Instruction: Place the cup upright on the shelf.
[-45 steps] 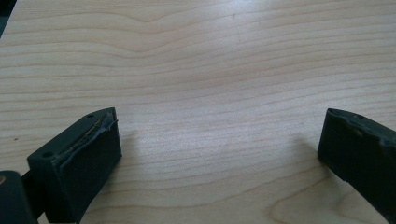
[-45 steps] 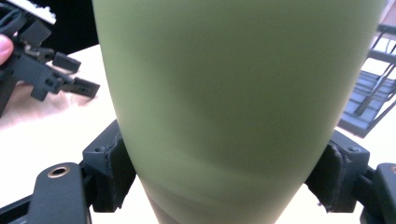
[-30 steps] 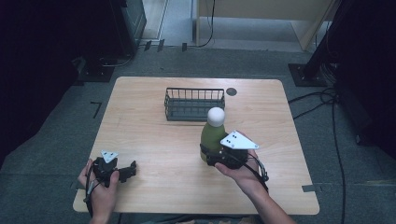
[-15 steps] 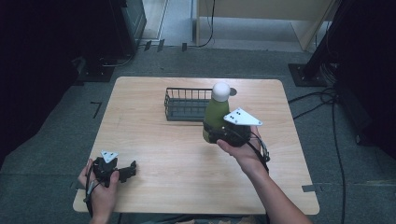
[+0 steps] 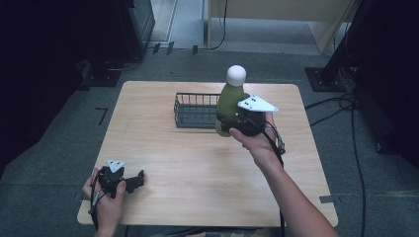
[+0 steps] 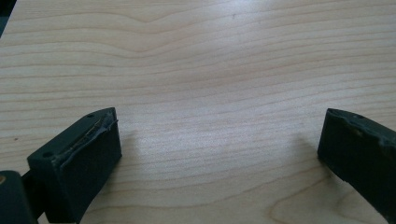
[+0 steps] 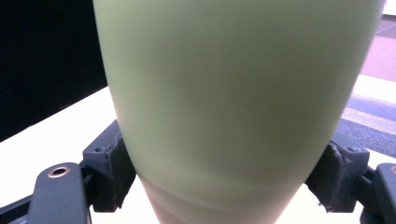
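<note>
The right tongs (image 5: 232, 123) pinch a pale green bottle (image 5: 230, 101) low on its smooth body, its rounded white cap (image 5: 236, 74) up, held upright over the wire basket's (image 5: 195, 109) right end. The left tongs (image 5: 133, 180) rest spread on the desk (image 5: 197, 173).

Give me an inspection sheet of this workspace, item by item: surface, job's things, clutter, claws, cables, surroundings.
Surface: light wooden table, mostly bare.
Job's things: green plastic bottle with a rounded white cap, upright, held by the right claw beside the black wire basket; whether it clears the table cannot be told.
Clutter: nothing seen.
Claws: right claw shut on the bottle's lower body; left claw open over bare wood near the table's front left corner.
Cables: black cable across the floor to the right of the table.
Surroundings: grey floor, dark equipment at the sides.
</note>
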Available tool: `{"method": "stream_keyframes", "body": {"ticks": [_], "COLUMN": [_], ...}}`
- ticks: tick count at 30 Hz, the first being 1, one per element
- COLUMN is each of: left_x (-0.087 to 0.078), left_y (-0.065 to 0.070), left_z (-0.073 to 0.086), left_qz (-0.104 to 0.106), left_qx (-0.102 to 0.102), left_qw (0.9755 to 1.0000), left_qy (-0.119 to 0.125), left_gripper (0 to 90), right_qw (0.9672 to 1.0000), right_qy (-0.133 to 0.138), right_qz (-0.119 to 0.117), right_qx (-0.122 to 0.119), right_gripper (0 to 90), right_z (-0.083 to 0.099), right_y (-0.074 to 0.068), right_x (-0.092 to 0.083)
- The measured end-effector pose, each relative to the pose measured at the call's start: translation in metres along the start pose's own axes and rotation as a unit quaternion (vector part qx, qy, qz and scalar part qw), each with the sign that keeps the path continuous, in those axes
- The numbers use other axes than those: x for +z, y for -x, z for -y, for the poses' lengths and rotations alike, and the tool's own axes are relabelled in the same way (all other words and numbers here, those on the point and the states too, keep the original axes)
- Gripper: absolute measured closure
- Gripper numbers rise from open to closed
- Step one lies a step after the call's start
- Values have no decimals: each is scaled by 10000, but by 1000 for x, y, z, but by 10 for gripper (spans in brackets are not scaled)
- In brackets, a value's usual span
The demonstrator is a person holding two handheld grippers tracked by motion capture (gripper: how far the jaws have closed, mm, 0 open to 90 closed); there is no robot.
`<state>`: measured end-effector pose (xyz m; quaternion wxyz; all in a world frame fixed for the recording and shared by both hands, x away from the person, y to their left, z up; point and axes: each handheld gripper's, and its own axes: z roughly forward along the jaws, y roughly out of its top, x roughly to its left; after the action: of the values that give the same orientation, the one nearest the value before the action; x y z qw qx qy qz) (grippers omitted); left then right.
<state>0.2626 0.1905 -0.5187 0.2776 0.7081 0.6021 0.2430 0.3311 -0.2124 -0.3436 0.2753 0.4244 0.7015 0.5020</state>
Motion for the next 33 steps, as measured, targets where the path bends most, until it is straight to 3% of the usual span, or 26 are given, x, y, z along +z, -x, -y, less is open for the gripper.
{"method": "stream_keyframes", "body": {"ticks": [17,25,33], "left_x": [0,0,0], "left_y": [0,0,0], "left_z": [0,0,0], "left_qz": [2,4,3], "left_qx": [-3,-7,-1], "left_qw": [10000,10000,10000], "left_qy": [-3,-2,-4], "left_gripper": [0,0,0], "right_qw": [9997,9992,9989], "right_qy": [22,43,-59], "right_qz": [208,344,411], "right_qx": [131,186,227], "right_gripper": [207,207,207], "right_z": [-36,-44,-39], "right_y": [15,27,35], "right_x": [39,60,82]}}
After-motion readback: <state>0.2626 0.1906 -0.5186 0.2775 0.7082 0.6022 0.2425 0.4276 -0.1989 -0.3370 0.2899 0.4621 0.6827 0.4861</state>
